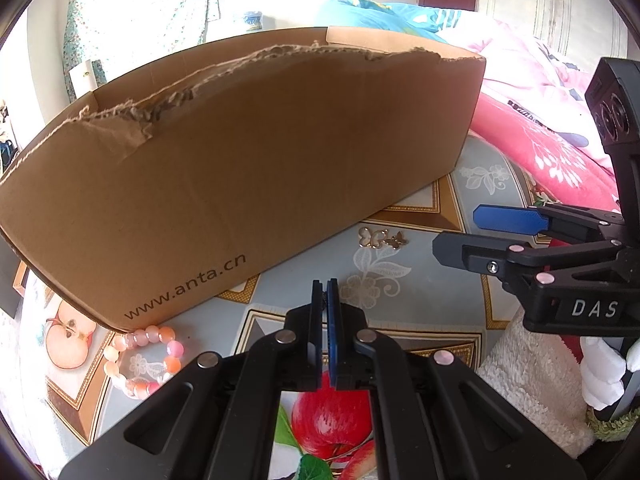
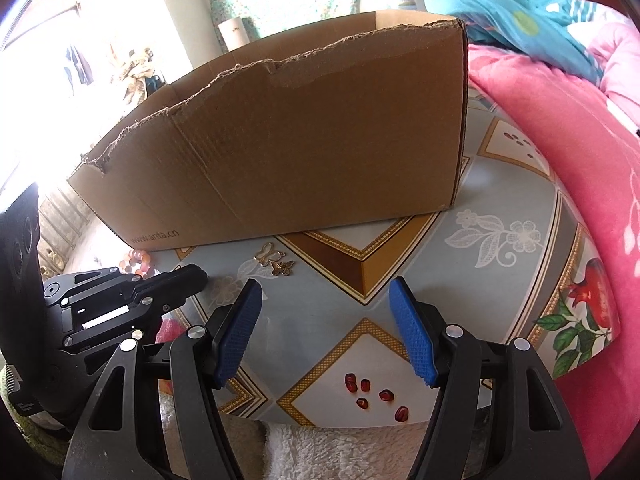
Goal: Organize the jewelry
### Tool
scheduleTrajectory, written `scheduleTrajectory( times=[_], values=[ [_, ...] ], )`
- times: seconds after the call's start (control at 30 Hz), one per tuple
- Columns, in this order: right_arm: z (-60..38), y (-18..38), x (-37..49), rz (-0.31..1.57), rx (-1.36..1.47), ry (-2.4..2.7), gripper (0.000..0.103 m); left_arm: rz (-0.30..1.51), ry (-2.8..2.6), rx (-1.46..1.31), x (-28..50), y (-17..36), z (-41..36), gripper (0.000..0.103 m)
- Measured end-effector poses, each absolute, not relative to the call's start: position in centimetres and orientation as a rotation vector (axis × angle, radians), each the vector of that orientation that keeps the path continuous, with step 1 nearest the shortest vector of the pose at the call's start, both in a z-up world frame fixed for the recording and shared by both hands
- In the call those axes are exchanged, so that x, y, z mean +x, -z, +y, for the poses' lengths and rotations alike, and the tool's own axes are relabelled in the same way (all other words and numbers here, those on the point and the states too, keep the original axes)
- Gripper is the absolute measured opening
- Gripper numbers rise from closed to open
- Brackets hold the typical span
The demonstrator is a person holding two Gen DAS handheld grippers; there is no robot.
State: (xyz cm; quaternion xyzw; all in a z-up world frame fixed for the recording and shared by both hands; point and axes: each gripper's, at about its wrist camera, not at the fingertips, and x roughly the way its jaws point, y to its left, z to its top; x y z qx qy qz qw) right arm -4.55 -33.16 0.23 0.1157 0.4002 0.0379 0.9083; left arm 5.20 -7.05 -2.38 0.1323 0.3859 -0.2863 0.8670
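While the left gripper [image 1: 325,286] is closed on nothing and the right gripper [image 2: 326,292] gapes, we find the gold butterfly charms [image 2: 276,262] far-left of the right one.

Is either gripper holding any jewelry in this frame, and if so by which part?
Nothing is held. The left gripper is shut on nothing; the right gripper is open and empty. The butterfly charms lie untouched.

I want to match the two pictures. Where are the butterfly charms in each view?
Left wrist view: the butterfly charms lie right of centre on the tablecloth, just in front of the cardboard box.
Right wrist view: they lie left of centre, again just in front of the box.
Shared landmark: the web address printed on the box, to the charms' left.
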Motion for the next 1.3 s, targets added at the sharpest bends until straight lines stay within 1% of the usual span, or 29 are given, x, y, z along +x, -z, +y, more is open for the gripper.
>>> scheduleTrajectory(
  times=[0.73, 0.97, 1.0, 1.13, 1.3],
  values=[
    [-33.5, -0.7, -5.3, 0.795, 0.216, -0.077, 0.062, 0.8, 0.592, 0.275, 5.0, 2.4, -7.0, 0.001],
    [-33.5, -0.3, -4.8, 0.806, 0.202, -0.08, 0.056, 0.798, 0.589, 0.272, 4.9, 2.4, -6.8, 0.001],
    [-33.4, -0.2, -4.7, 0.81, 0.198, -0.083, 0.054, 0.798, 0.587, 0.269, 4.9, 2.4, -6.7, 0.001],
    [-33.0, -0.2, -4.4, 0.813, 0.177, -0.098, 0.051, 0.802, 0.583, 0.262, 4.9, 2.4, -6.6, 0.002],
    [-31.9, 0.0, -3.4, 0.825, 0.145, -0.123, 0.044, 0.808, 0.577, 0.255, 5.0, 2.4, -6.6, 0.002]
  ],
)
